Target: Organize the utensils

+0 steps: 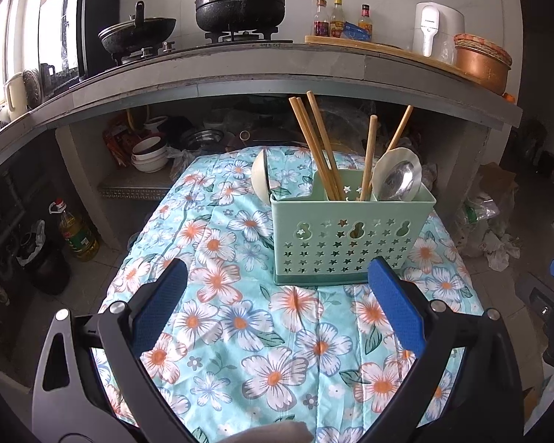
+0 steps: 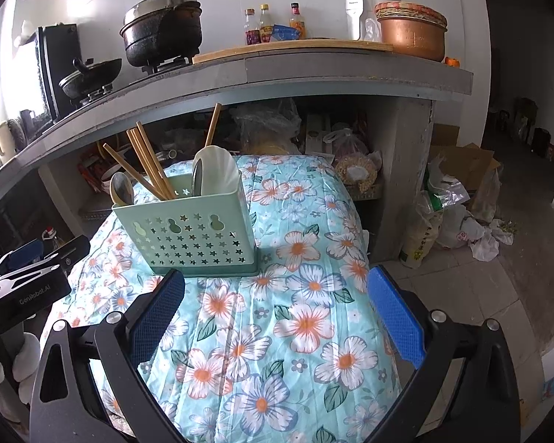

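A mint-green utensil caddy point(image 1: 345, 238) point(image 2: 194, 238) with star cut-outs stands on the floral tablecloth point(image 1: 240, 325) point(image 2: 295, 332). Several wooden chopsticks point(image 1: 319, 147) point(image 2: 149, 164) lean in its middle compartment. A metal spoon point(image 1: 400, 179) and a white ladle point(image 1: 395, 158) point(image 2: 218, 170) sit in its right compartment. A pale spoon point(image 1: 259, 177) point(image 2: 122, 188) pokes up at its left end. My left gripper point(image 1: 277, 273) hovers open just short of the caddy, nothing between its blue pads. My right gripper point(image 2: 277, 280) is open too, to the caddy's right and nearer than it.
Behind the table runs a grey counter point(image 1: 240, 70) with a black pot point(image 1: 240, 3), a wok point(image 1: 136, 33), sauce bottles point(image 1: 336, 20) and a copper pot point(image 1: 482, 61). Bowls point(image 1: 149, 155) sit under it. An oil bottle point(image 1: 75, 232) stands on the floor left; bags point(image 2: 458, 217) lie right.
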The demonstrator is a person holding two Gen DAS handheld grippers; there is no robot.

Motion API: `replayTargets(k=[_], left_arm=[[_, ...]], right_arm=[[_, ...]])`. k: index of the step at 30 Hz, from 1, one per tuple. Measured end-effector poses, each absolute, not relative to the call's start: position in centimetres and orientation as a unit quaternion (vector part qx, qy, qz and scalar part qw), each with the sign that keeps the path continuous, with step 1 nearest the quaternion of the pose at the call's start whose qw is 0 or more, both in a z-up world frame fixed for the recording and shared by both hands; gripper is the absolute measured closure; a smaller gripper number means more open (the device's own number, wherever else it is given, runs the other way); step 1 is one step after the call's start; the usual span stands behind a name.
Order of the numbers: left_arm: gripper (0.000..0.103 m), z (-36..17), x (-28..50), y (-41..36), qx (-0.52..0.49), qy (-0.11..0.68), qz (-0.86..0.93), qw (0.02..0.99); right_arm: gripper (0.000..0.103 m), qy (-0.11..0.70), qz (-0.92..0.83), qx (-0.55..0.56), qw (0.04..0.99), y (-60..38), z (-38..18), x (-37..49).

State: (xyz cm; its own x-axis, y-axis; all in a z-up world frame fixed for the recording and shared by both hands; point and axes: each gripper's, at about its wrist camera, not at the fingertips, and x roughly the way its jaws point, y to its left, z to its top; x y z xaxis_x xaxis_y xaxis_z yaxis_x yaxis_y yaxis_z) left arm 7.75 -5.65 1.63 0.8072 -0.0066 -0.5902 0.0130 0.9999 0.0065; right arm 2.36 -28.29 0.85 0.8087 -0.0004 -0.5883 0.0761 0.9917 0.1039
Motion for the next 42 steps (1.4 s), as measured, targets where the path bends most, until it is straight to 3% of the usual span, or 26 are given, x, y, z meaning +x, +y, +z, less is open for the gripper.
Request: replayTargets(k=[42], left_arm=[[0.008,1.8,6.9,-3.0,0.011,0.298,0.038,0.954]], right_arm=[[0.006,0.295,-0.034,0.040,0.954,-28.2,1.6,2.4]])
